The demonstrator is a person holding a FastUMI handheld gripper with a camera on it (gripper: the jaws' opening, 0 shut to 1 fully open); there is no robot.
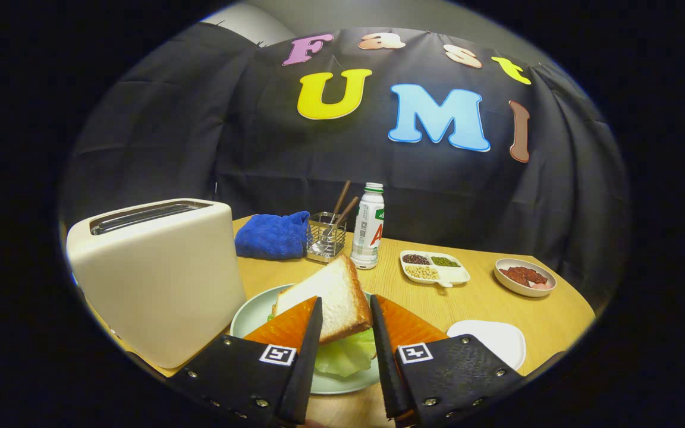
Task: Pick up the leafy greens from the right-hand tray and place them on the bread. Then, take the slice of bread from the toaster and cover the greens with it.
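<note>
Claw point(345, 309) clenched on a slice of bread point(332, 294): both fingers point(310, 333) press its two sides, the slice standing tilted between them with its crust edge running down toward the right finger. Slice held just above a pale green plate point(247, 318).

Leafy greens point(345, 353) lie on that plate, directly below the held slice and showing in the gap between the fingers. A sliver of green also peeks out at the slice's left edge. Whatever lies under the greens is hidden by them and by the fingers.

Just left of the plate: a cream toaster point(158, 279), upright, slots on top; the slots look dark, contents cannot be made out.

Right of the right finger: a white tray point(497, 339), flat on the wooden table point(485, 303), near the plate but apart from it.

Beyond the plate, toward the booth's wall: a blue cloth point(272, 235), bunched; touching or just beside it a wire holder point(326, 238) with brown utensils standing in it; next right a white bottle point(368, 229), upright, green cap.

Further right: a white divided dish point(434, 268) with dark, green and pale beans in separate compartments. Well right of that, a small round bowl point(524, 276) holding something red.
</note>
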